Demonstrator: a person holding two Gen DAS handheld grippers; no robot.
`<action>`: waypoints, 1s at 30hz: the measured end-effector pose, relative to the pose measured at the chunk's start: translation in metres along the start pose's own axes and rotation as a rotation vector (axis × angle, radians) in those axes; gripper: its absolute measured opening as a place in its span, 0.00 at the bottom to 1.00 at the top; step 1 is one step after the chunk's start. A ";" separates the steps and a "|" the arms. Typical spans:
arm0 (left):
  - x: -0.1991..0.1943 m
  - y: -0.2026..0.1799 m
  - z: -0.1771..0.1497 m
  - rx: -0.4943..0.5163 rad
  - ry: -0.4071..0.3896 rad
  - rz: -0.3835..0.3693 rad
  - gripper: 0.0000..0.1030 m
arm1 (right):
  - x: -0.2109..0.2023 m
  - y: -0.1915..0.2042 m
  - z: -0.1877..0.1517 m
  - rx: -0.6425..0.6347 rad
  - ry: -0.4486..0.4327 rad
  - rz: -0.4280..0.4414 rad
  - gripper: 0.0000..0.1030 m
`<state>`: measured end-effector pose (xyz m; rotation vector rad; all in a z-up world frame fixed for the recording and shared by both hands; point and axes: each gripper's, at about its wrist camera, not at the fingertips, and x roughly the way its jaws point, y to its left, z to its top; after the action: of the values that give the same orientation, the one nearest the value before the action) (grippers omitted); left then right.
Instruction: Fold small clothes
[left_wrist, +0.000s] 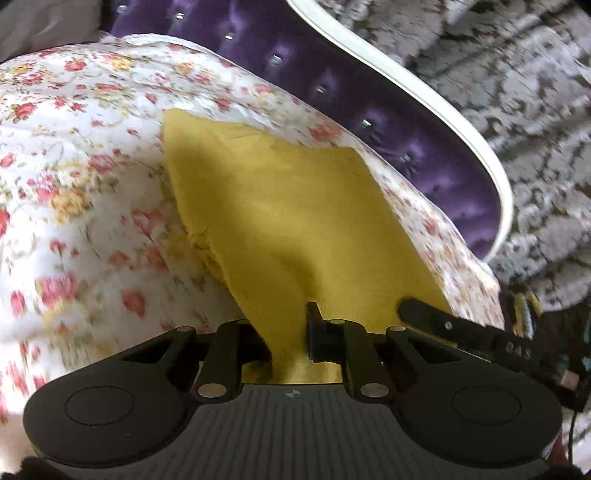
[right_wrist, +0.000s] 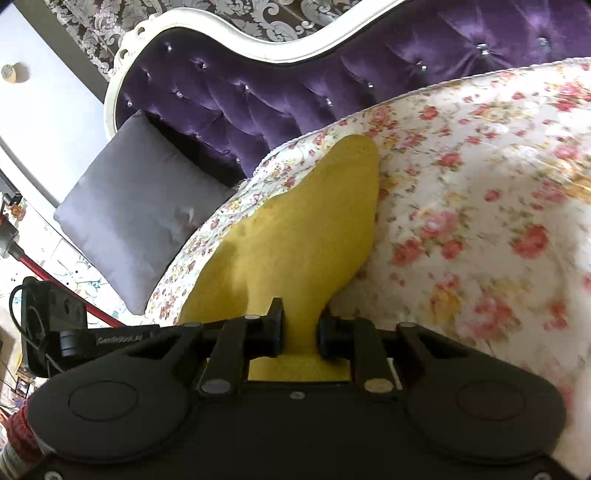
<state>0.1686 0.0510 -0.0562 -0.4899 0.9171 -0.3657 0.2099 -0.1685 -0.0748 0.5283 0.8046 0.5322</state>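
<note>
A small yellow garment (left_wrist: 280, 214) lies spread on a floral quilt (left_wrist: 81, 177), and its near edge rises off the quilt. My left gripper (left_wrist: 290, 332) is shut on that near edge. The right gripper's finger (left_wrist: 436, 321) shows beside it at the right. In the right wrist view the same yellow garment (right_wrist: 306, 229) stretches away from me over the quilt (right_wrist: 480, 206). My right gripper (right_wrist: 300, 328) is shut on its near edge. The cloth bunches between the jaws of both grippers.
A purple tufted sofa back with a white frame (right_wrist: 280, 85) runs behind the quilt. A grey cushion (right_wrist: 140, 206) leans at the sofa's left end. The other gripper's body (right_wrist: 55, 325) sits at lower left. Patterned wallpaper (left_wrist: 517, 103) lies beyond.
</note>
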 end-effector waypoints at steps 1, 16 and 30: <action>-0.002 -0.004 -0.004 0.011 0.006 -0.009 0.15 | -0.005 0.001 -0.003 0.001 0.000 -0.004 0.27; -0.043 -0.025 -0.083 0.085 0.123 -0.070 0.15 | -0.086 0.018 -0.087 0.103 0.090 -0.064 0.27; -0.083 -0.070 -0.083 0.300 -0.132 0.215 0.78 | -0.103 0.060 -0.054 -0.258 -0.124 -0.317 0.83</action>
<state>0.0473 0.0138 -0.0051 -0.1360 0.7621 -0.2661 0.0941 -0.1753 -0.0149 0.1876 0.6725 0.3001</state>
